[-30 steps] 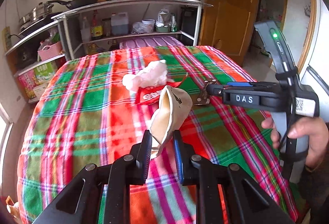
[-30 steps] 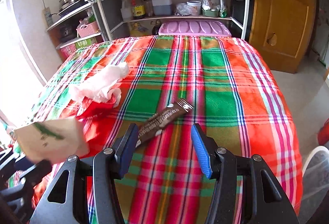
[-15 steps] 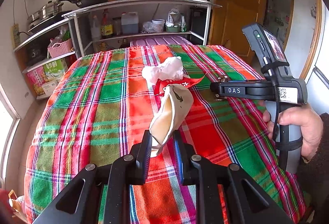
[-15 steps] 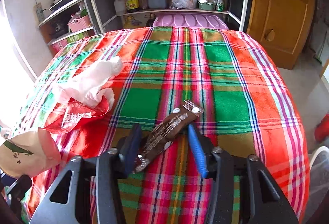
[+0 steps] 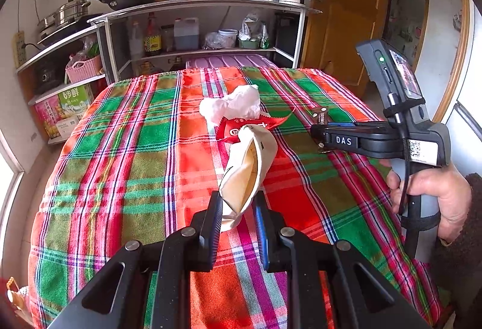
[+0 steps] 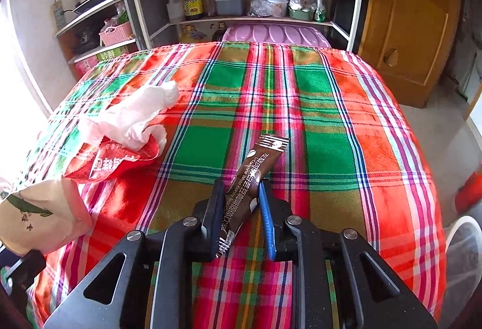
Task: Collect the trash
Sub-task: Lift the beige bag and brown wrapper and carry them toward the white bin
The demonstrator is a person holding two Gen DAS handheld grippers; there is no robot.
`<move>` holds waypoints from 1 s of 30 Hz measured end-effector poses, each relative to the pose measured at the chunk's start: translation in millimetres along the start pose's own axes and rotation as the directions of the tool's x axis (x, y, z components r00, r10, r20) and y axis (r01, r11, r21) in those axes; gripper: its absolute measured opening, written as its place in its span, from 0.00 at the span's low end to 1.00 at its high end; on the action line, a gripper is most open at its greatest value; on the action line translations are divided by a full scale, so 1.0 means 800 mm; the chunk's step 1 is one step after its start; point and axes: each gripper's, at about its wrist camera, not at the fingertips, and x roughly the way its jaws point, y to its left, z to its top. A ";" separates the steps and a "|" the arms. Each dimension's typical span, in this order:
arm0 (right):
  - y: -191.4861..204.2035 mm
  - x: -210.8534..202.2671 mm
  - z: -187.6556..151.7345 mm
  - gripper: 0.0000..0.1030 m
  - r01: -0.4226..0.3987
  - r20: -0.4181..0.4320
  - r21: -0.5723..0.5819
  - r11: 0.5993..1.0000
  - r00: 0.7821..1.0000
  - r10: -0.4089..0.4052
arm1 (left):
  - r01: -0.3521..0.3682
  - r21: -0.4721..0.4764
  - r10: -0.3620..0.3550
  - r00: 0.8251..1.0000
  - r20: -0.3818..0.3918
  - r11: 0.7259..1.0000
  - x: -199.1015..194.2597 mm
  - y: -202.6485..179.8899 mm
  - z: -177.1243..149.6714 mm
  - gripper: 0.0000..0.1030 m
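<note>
with the right gripper (image 6: 239,216) just closing its jaws on the brown wrapper (image 6: 251,187), lift slowly – toward the cloth bag (image 5: 248,169) the left gripper (image 5: 238,220) pinches – mouth kept open.

brown wrapper (image 6: 256,178), lengthwise between claw pads
</note>
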 end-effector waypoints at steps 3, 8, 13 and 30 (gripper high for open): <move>0.004 -0.007 -0.003 0.23 -0.017 0.004 -0.016 1.000 1.000 0.017 | 0.001 -0.009 -0.001 1.000 0.005 1.000 0.001 0.001 0.001 0.20; 0.007 -0.020 -0.010 0.23 -0.045 0.008 -0.023 0.999 0.999 0.045 | 0.007 -0.006 -0.007 1.000 0.003 1.000 0.002 -0.002 0.000 0.20; 0.006 -0.034 -0.023 0.23 -0.070 0.007 -0.016 0.997 0.998 0.070 | 0.013 -0.011 -0.013 1.000 0.001 1.000 0.001 -0.006 -0.003 0.20; -0.013 -0.123 -0.079 0.23 -0.075 0.088 0.017 0.997 0.993 0.073 | 0.080 0.011 -0.080 0.997 0.022 0.997 -0.015 -0.049 -0.010 0.18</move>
